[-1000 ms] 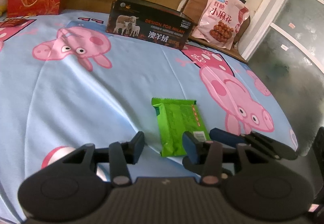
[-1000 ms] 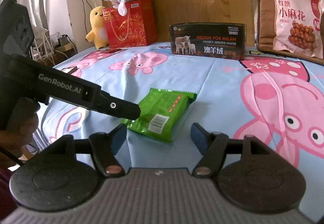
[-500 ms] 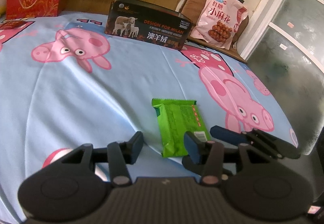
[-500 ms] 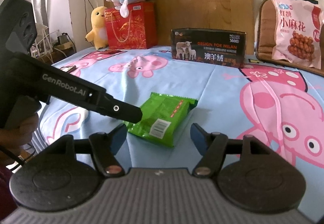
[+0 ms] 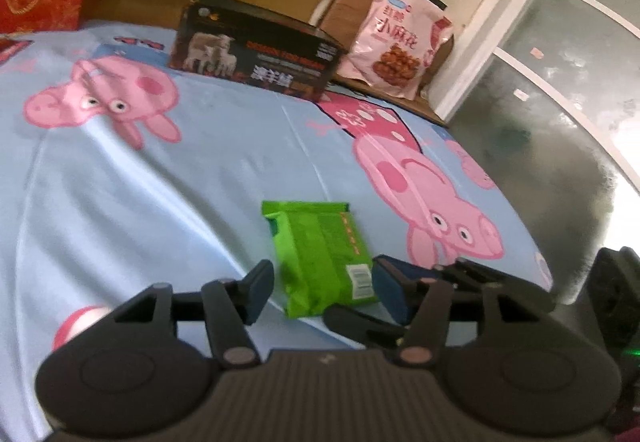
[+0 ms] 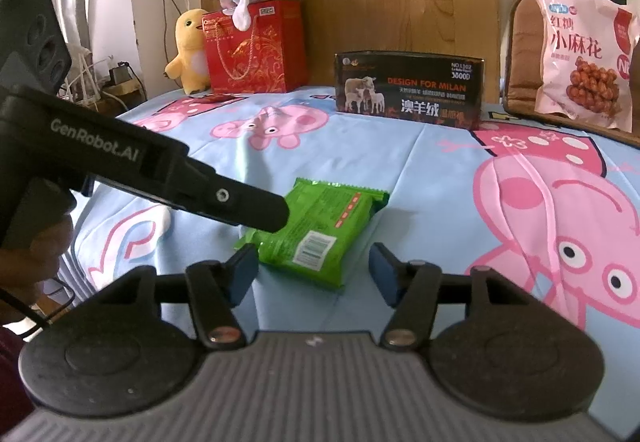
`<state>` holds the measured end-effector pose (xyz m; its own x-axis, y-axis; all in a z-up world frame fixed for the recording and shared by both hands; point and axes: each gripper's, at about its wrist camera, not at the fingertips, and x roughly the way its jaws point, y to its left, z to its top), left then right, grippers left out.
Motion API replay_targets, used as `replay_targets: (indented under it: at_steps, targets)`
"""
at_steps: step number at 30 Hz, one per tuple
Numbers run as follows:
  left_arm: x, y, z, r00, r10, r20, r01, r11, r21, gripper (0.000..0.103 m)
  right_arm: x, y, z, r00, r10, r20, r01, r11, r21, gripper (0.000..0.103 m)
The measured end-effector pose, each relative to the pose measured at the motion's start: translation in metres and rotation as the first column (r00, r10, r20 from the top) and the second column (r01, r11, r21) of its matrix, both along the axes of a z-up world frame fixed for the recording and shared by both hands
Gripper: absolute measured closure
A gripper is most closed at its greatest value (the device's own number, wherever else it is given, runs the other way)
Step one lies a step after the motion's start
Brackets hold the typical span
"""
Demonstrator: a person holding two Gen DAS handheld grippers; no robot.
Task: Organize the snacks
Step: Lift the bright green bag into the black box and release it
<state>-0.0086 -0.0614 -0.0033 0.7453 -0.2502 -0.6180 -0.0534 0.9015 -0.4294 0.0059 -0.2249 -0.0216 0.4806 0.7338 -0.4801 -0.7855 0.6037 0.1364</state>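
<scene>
Little looked done: the green snack packet (image 6: 320, 228) lay ungrasped on the near bedsheet (image 6: 420, 178), with the left gripper (image 5: 322, 288) just opening and the right gripper (image 6: 312, 274) just narrowing, both spread around its near end.

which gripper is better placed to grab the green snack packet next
Probably the left gripper: the green snack packet lies between its open fingers. The right gripper sits open beside the packet's end.

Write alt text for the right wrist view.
A green snack packet lies on a cartoon-pig sheet, just ahead of the open right tool. The left tool reaches in over the packet's left end; a dark box stands behind.
</scene>
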Motion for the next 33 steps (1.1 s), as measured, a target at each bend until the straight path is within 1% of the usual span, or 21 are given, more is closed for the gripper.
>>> replay_targets:
  at_steps: [3,4,6,7,10,14,17,21,24,27,30,33]
  targets:
    - [0.007,0.0,-0.006,1.0,-0.03,-0.007,0.029,0.999,-0.035,0.053,0.001,0.001,-0.001,1.0,0.002,0.001,-0.002,1.0,0.0,0.044]
    - [0.009,0.0,-0.008,0.999,-0.033,-0.004,0.032,0.999,-0.039,0.058,0.001,0.002,-0.001,1.0,0.004,0.003,-0.004,1.0,-0.002,0.05]
    - [0.01,-0.001,-0.008,0.999,-0.032,-0.008,0.032,0.999,-0.019,0.064,0.0,0.003,-0.001,1.0,0.0,0.015,0.0,1.0,-0.009,0.057]
    - [0.01,-0.002,-0.007,0.999,-0.035,-0.011,0.035,0.999,-0.007,0.065,0.0,0.003,0.0,1.0,-0.006,0.023,0.006,1.0,-0.013,0.061]
    - [0.008,0.002,0.0,1.0,-0.026,0.001,0.026,1.0,-0.014,0.065,0.001,0.004,0.006,0.999,0.002,0.042,-0.002,1.0,-0.004,0.062]
    - [0.015,0.013,0.02,0.999,-0.005,0.05,0.005,1.0,0.004,0.065,0.007,0.013,0.019,0.993,0.008,0.116,-0.01,1.0,0.014,0.062]
    - [0.029,0.022,0.04,0.995,0.015,0.099,-0.018,0.999,0.035,0.065,0.024,0.025,0.034,0.985,0.004,0.171,-0.011,0.999,0.04,0.062]
    - [0.063,0.039,0.072,0.985,0.041,0.17,-0.056,0.995,0.08,0.065,0.061,0.047,0.057,0.971,-0.008,0.237,-0.012,0.996,0.083,0.062]
    - [0.103,0.059,0.083,0.984,0.062,0.169,-0.076,0.994,0.081,0.064,0.098,0.065,0.067,0.968,-0.018,0.252,-0.007,0.995,0.097,0.062]
    - [0.145,0.078,0.087,0.984,0.086,0.156,-0.1,0.992,0.083,0.064,0.138,0.083,0.073,0.974,-0.029,0.223,0.004,0.994,0.109,0.062]
    - [0.187,0.094,0.086,0.983,0.11,0.147,-0.125,0.988,0.095,0.064,0.184,0.101,0.074,0.984,-0.044,0.173,0.021,0.991,0.129,0.062]
    - [0.226,0.107,0.074,0.985,0.129,0.112,-0.141,0.985,0.101,0.064,0.219,0.115,0.067,0.991,-0.048,0.126,0.033,0.992,0.124,0.061]
